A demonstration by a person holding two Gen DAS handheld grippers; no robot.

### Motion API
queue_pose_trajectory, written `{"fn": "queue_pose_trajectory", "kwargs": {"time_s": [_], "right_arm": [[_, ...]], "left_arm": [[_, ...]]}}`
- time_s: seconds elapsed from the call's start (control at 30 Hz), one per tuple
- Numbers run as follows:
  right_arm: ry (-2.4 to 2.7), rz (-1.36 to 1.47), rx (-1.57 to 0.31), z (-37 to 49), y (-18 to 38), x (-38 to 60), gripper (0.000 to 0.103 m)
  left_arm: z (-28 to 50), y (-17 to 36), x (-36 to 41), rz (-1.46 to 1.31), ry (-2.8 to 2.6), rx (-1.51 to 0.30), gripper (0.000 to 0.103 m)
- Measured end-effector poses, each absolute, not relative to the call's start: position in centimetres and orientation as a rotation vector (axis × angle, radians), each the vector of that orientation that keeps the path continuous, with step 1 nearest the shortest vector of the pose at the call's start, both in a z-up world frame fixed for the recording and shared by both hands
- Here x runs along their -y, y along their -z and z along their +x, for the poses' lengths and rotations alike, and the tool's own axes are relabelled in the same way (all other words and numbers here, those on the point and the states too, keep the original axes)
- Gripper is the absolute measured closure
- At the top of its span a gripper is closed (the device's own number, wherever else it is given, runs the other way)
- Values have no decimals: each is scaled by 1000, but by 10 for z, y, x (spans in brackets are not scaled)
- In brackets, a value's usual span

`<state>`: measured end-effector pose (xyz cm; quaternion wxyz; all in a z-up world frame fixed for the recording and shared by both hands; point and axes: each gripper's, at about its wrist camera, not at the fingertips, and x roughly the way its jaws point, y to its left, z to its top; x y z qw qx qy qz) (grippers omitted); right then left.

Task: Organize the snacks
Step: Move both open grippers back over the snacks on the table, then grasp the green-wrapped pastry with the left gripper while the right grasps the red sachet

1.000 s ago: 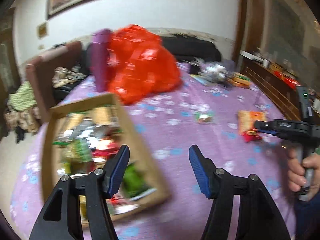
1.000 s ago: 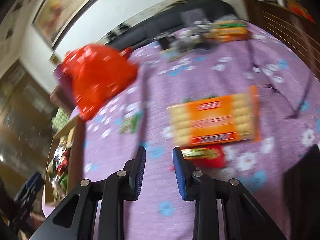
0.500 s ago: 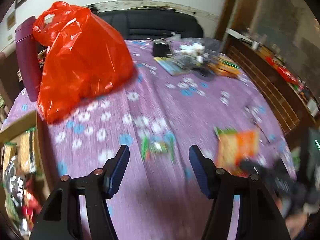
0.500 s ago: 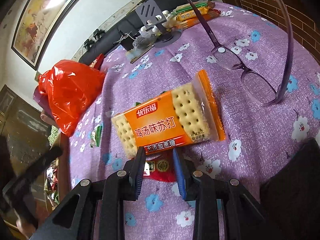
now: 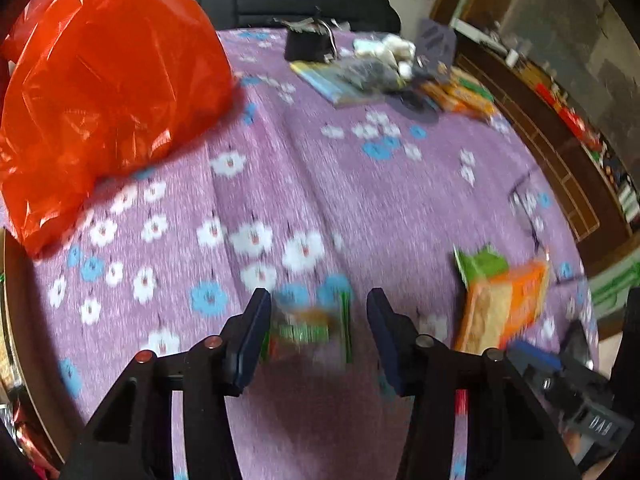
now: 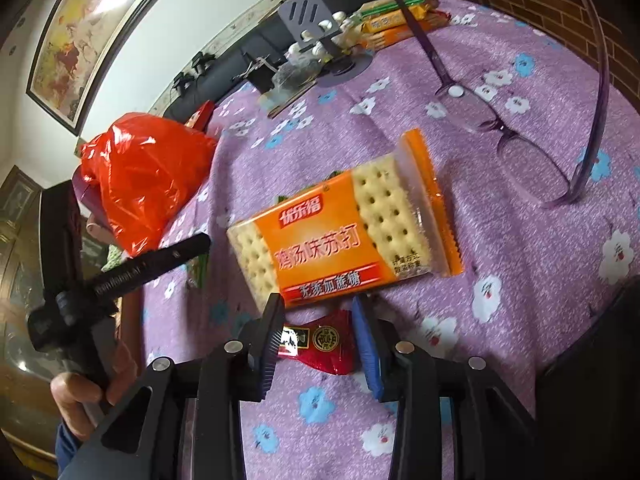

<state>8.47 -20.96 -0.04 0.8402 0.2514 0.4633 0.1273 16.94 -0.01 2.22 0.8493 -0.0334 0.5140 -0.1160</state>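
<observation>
A small green snack packet (image 5: pixel 312 328), blurred, lies on the purple flowered tablecloth (image 5: pixel 360 200) between the fingers of my left gripper (image 5: pixel 318 316). Its jaws are closing, with a gap still showing beside the packet. My right gripper (image 6: pixel 318 320) straddles a red foil packet (image 6: pixel 320 344) lying on the cloth, and its jaws are opening. Just beyond its fingertips lies a large orange cracker pack (image 6: pixel 344 236), which the left wrist view shows as the cracker pack (image 5: pixel 504 304) on top of a green wrapper (image 5: pixel 480 264). A hand (image 6: pixel 80 396) holds the left gripper (image 6: pixel 120 272) at the left.
A red plastic bag (image 5: pixel 108 92) bulks at the far left. A cardboard box edge (image 5: pixel 12 320) runs along the left border. Purple glasses (image 6: pixel 516 136) lie right of the cracker pack. A phone stand (image 6: pixel 308 12), more cracker packs (image 6: pixel 392 20) and clutter crowd the far end.
My left gripper swung from over the cardboard box across the table to the small green packet and narrowed. My right gripper came down on the red packet and widened.
</observation>
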Motion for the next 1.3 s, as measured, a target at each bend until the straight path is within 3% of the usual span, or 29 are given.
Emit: {"fn": "queue_pose_trajectory", "kwargs": {"time_s": [0.2, 0.3, 0.53, 0.8, 1.2, 1.23, 1.3], "right_arm": [[-358, 553, -1022, 80, 3, 200, 63], [-427, 578, -1034, 77, 3, 195, 63], [-396, 437, -976, 72, -10, 182, 63], [-398, 431, -1000, 77, -3, 181, 63], [-431, 436, -1019, 75, -2, 177, 63], [-432, 433, -1020, 75, -2, 176, 63], [-434, 425, -1024, 75, -1, 174, 63]], "left_arm": [[117, -19, 15, -2, 433, -1162, 54], [98, -25, 17, 97, 420, -1114, 54], [123, -43, 7, 181, 240, -961, 54], [160, -29, 14, 151, 284, -993, 54], [115, -28, 29, 234, 447, -1039, 54], [113, -28, 28, 239, 463, -1042, 53], [110, -27, 30, 266, 490, -1053, 41]]}}
